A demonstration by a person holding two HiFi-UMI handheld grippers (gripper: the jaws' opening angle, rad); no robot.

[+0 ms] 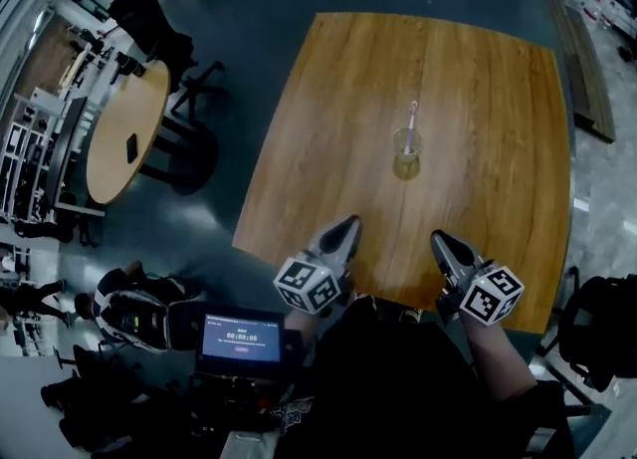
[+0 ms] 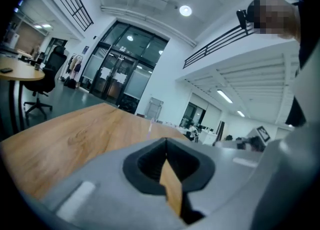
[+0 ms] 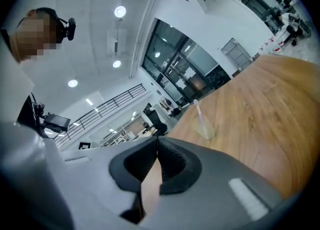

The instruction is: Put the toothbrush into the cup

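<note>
A clear cup [image 1: 407,142] stands near the middle of the wooden table [image 1: 318,128], and a pink-and-white toothbrush [image 1: 412,120] stands upright inside it. In the right gripper view the cup [image 3: 205,130] and toothbrush [image 3: 198,111] sit on the table ahead. The toothbrush [image 2: 150,127] shows faintly far off in the left gripper view. My left gripper [image 1: 347,225] is at the table's near edge, shut and empty. My right gripper [image 1: 439,240] is beside it at the same edge, jaws together with nothing between them. Both are well short of the cup.
A round wooden table [image 1: 124,133] with dark chairs [image 1: 194,89] stands to the left on the dark floor. A small screen [image 1: 241,340] sits just below the grippers near the person's body. A black bag [image 1: 602,333] lies at the right.
</note>
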